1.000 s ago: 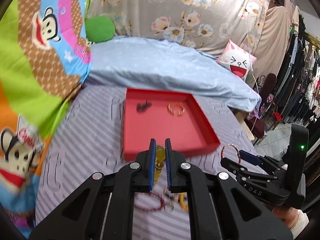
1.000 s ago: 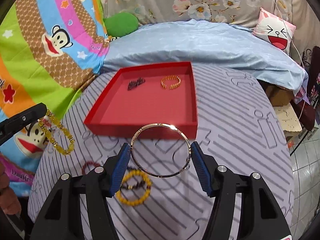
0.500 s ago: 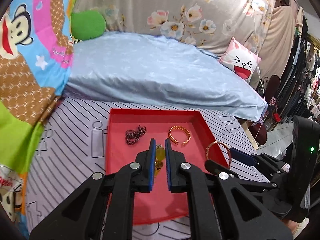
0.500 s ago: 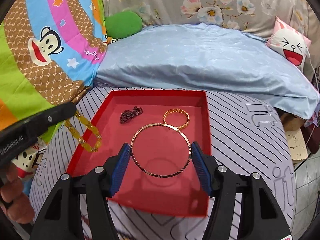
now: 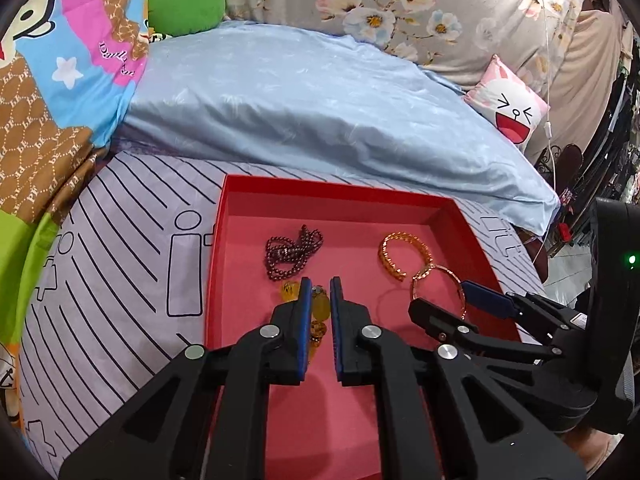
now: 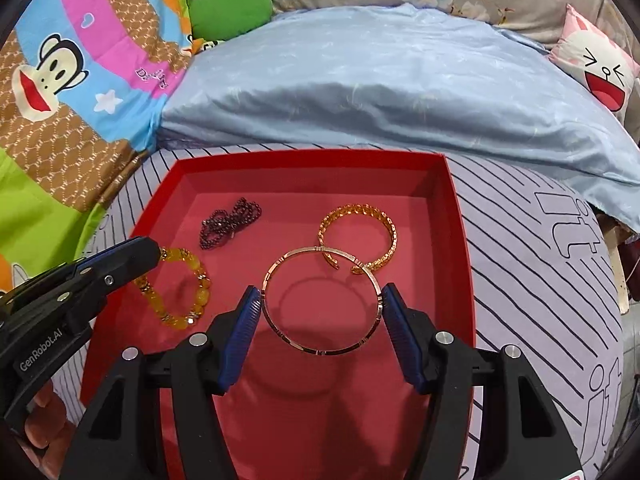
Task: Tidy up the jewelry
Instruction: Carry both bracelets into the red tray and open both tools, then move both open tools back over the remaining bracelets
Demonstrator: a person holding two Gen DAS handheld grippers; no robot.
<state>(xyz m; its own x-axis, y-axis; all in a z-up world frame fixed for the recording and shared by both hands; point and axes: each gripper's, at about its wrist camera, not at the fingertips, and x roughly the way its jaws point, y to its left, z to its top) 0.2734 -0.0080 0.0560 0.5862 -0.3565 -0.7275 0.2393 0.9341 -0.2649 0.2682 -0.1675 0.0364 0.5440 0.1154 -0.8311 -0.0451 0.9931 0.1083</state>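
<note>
Holding both grippers over the red tray (image 6: 460, 216) on the bed, your left gripper (image 5: 319, 300) has its fingers narrow, pinching the yellow bead bracelet (image 6: 188, 292). Your right gripper (image 6: 320, 308) clamps the thin rose-gold bangle (image 6: 320, 350) across its width. Farther in lie the dark bead strand (image 6: 230, 226) and gold cuff (image 6: 360, 236).

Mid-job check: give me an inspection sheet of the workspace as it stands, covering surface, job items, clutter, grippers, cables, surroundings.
Surface: striped lilac bedsheet, red tray on it.
Job's things: dark bead strand and gold cuff bracelet lie in the tray; yellow bead bracelet and thin rose-gold bangle are held over it.
Clutter: nothing seen.
Grippers: left gripper shut on the yellow bead bracelet; right gripper clamps the bangle across its width.
Cables: white cord by the far wall.
Surroundings: blue quilt, cartoon blanket, pink face cushion.
</note>
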